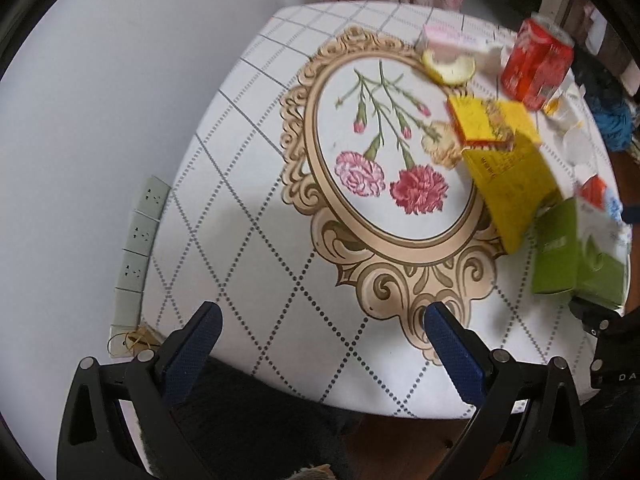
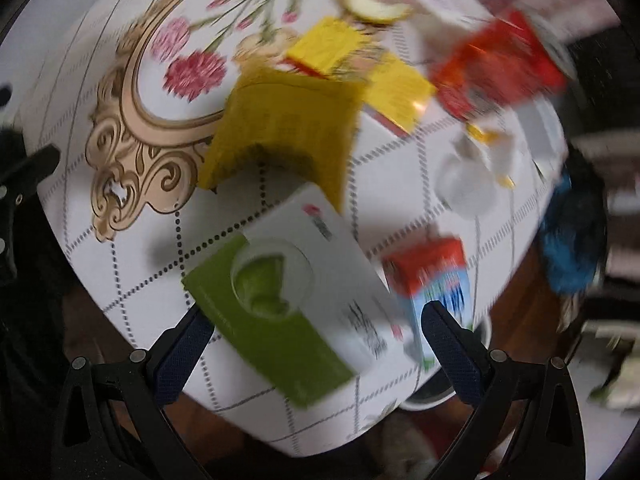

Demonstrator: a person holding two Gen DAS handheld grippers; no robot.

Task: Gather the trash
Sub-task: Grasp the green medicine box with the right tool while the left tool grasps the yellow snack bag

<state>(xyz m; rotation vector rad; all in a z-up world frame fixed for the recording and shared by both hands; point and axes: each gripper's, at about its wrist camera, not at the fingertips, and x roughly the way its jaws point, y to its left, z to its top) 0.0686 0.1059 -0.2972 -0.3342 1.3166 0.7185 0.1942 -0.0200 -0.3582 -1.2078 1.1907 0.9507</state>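
1. Two grippers in view, both w/ jaws spread wide. Left gripper (image 1: 320,344) holds nothing – it hangs over the near table (image 1: 240,240) edge, above the diamond-print cloth.
2. Right gripper (image 2: 316,344) is also wide open; the green box (image 2: 288,312) lies between its fingers, but contact can't be told – view is blurred.
3. Trash sits clustered on the table's right half as the left cam sees it: green box (image 1: 576,256) at the near right edge, big yellow box (image 1: 512,188) just behind it, a smaller yellow carton (image 1: 484,124) leaning on top of that.
4. Red can (image 1: 536,64) stands upright further back; peel (image 1: 450,68) lies just left of it, near a pink box (image 1: 452,38).
5. Small red-and-blue carton (image 2: 436,276) is just right of the green box, near the table edge – touching or not, can't tell.
6. White crumpled scraps (image 2: 472,172) lie btw the can (image 2: 496,68) and the red-and-blue carton.
7. Floral oval print at table centre is bare.
8. Wall sockets (image 1: 140,236) show left of the table.
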